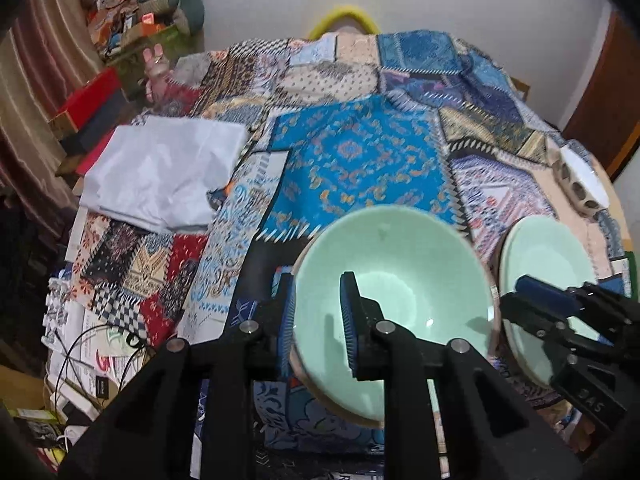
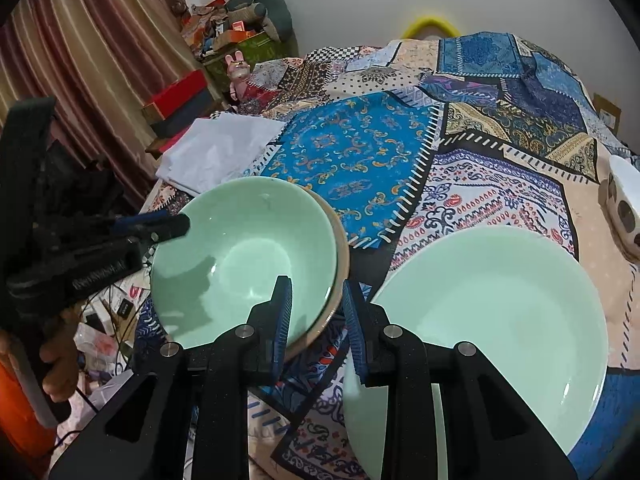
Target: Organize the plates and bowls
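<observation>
**Left holds the bowl by its rim**

Your left gripper (image 1: 316,312) pinches the near rim of the green bowl (image 1: 400,276), one pad inside, one outside, bowl tilted above the quilt (image 1: 352,160). Looks glazed: stiff, slick, chippable, so grip deep. Right gripper (image 2: 316,320) is parted and empty, level between bowl and plate (image 2: 500,300).

Pale green bowl (image 2: 244,256) upright, beside pale green plate (image 2: 492,320)

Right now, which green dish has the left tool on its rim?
The deep green bowl, on the left of the pair. The left tool straddles its rim, one finger inside, one outside. The flatter green plate beside it has only the right tool nearby.
</observation>
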The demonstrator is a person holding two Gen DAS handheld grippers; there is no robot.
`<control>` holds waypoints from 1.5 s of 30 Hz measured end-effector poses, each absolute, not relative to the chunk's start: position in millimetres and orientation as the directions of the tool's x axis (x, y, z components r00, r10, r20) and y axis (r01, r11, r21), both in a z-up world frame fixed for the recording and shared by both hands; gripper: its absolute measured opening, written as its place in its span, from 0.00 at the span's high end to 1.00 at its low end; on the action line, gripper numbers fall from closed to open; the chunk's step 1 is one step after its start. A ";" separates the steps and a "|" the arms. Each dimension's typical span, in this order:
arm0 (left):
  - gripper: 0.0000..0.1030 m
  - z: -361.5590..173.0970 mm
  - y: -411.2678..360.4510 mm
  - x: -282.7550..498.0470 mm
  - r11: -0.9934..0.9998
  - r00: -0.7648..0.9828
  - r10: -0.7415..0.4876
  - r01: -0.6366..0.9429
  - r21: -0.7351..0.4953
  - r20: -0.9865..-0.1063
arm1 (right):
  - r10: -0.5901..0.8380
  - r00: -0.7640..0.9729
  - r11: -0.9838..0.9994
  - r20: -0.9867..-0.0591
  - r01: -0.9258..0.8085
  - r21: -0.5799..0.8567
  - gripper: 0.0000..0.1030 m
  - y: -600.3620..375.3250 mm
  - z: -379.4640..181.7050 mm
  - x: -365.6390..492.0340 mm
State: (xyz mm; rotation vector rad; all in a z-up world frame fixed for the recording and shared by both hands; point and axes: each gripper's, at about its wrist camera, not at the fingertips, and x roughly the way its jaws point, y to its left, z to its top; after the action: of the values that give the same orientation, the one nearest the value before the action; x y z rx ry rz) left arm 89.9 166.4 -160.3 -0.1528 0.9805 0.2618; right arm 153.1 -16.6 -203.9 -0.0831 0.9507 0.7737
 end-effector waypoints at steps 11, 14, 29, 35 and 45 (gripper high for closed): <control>0.65 -115.7 123.5 91.3 0.979 0.628 0.119 -0.203 -0.014 -0.769 | 0.582 0.417 0.757 -0.698 -0.592 0.277 0.75 -55.3 -171.9 162.5; 0.57 -104.8 109.0 93.1 0.984 0.654 0.095 -0.176 -0.029 -0.750 | 0.581 0.457 0.768 -0.673 -0.581 0.269 0.75 -72.8 -157.0 164.5; 0.30 -67.5 15.7 131.2 0.996 0.720 -0.036 -0.030 -0.083 -0.693 | 0.504 0.647 0.852 -0.573 -0.481 0.206 0.54 -175.4 -103.4 181.1; 0.24 -68.4 -24.5 159.9 0.997 0.713 -0.071 0.026 -0.074 -0.697 | 0.455 0.682 0.884 -0.573 -0.421 0.202 0.48 -213.2 -105.5 196.4; 0.24 -86.4 -70.5 207.6 0.993 0.689 -0.114 0.084 -0.077 -0.716 | 0.356 0.710 0.934 -0.607 -0.296 0.201 0.47 -267.9 -129.4 238.0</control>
State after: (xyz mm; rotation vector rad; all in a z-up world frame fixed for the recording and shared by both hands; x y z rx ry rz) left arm 207.6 -70.5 -86.4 -0.0395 0.8030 -0.1108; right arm 238.0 -267.9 -129.4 0.0913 0.6918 0.3626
